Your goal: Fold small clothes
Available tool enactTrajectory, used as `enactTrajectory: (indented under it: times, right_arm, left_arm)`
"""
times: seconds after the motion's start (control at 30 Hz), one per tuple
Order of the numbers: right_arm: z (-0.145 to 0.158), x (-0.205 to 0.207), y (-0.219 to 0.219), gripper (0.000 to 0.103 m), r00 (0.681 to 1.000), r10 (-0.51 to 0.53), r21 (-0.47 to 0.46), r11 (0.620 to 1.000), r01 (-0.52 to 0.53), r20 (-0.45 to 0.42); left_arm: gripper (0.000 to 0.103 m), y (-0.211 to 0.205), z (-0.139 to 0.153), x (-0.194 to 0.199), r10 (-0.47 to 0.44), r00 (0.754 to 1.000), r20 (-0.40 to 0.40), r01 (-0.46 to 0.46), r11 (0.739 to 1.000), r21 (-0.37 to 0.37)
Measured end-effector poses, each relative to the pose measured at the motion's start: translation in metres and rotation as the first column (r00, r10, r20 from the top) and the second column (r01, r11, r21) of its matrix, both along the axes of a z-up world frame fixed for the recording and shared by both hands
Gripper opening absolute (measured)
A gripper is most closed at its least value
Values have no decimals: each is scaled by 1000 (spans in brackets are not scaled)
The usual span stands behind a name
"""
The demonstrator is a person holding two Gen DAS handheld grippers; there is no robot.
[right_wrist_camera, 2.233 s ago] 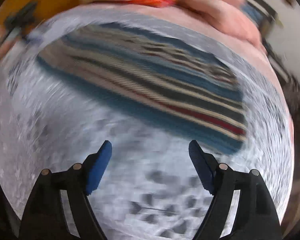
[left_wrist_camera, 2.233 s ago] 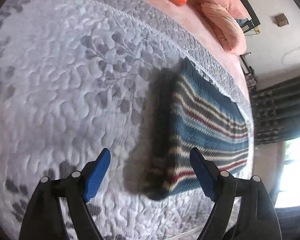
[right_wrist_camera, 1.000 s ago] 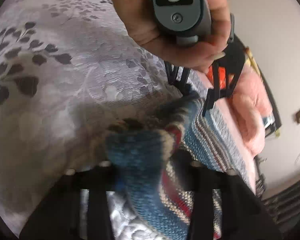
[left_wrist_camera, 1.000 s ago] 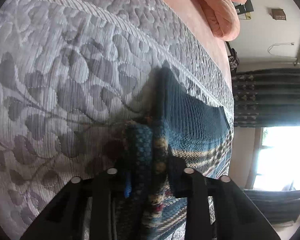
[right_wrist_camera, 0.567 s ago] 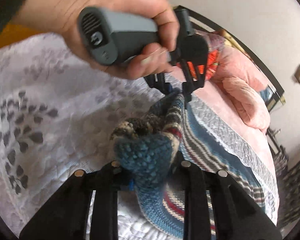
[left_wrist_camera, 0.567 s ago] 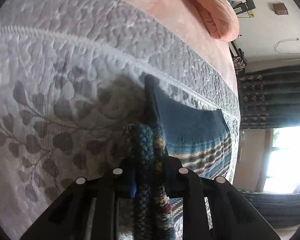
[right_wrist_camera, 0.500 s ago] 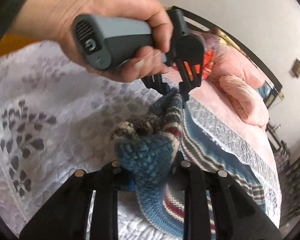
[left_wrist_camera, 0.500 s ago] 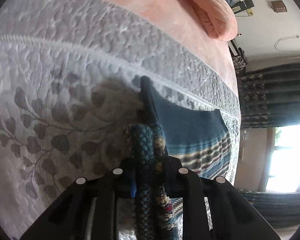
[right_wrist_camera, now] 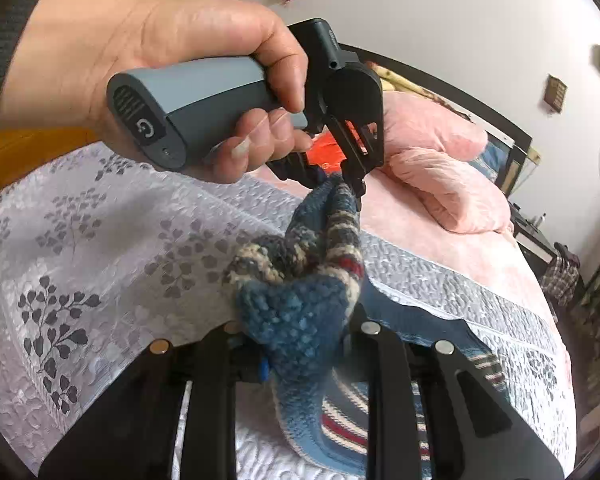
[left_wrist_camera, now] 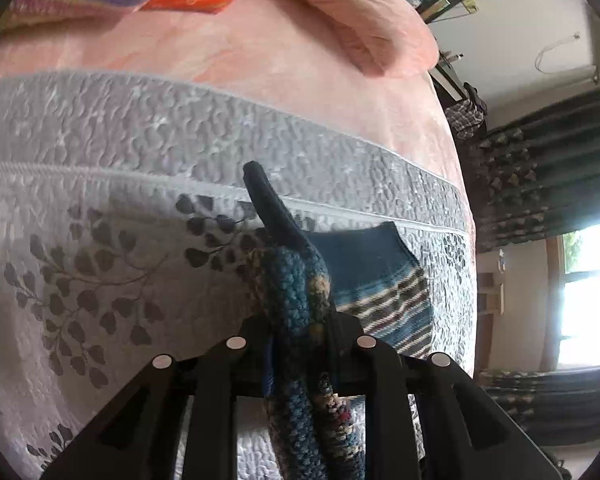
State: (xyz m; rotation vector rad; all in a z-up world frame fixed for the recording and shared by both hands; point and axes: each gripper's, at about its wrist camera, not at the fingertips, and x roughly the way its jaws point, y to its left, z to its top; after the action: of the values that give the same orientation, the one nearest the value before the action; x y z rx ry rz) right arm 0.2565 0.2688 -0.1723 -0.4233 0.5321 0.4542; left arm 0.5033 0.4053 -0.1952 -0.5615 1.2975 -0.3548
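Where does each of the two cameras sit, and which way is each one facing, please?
Left wrist: on the left gripper, looking along its fingers over the knitted garment and grey quilt towards pink bedding and curtains; no hand shows.
Right wrist: on the right gripper, facing the left hand and its gripper, pillows behind.
Shared: garment, quilt, pink bedding.

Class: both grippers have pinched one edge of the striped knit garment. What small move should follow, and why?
Probably carry the lifted edge across toward the far end. Both the left gripper and right gripper are shut on the striped knit garment, and its far part lies flat on the grey bedspread.
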Motion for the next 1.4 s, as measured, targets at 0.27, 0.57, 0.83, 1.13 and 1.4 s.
enactTrajectory:
  times: [0.27, 0.57, 0.83, 1.13, 1.4]
  right_arm:
    - [19, 7, -39, 21, 998, -60, 61, 996, 60, 3]
    - [33, 15, -78, 21, 993, -122, 111, 986, 121, -1]
    - [35, 21, -104, 21, 986, -164, 138, 977, 164, -10]
    - [31, 28, -130, 21, 978, -207, 158, 965, 209, -31]
    - [20, 35, -156, 21, 967, -250, 165, 952, 256, -58]
  left_arm:
    - [20, -45, 30, 6, -35, 999, 22, 34, 998, 46]
    - [20, -95, 54, 14, -73, 997, 36, 69, 993, 92]
    - [20, -134, 62, 20, -105, 994, 40, 100, 988, 121]
    - [20, -171, 57, 28, -141, 990, 29, 135, 980, 145]
    - [20, -207, 42, 35, -171, 985, 16, 166, 972, 167]
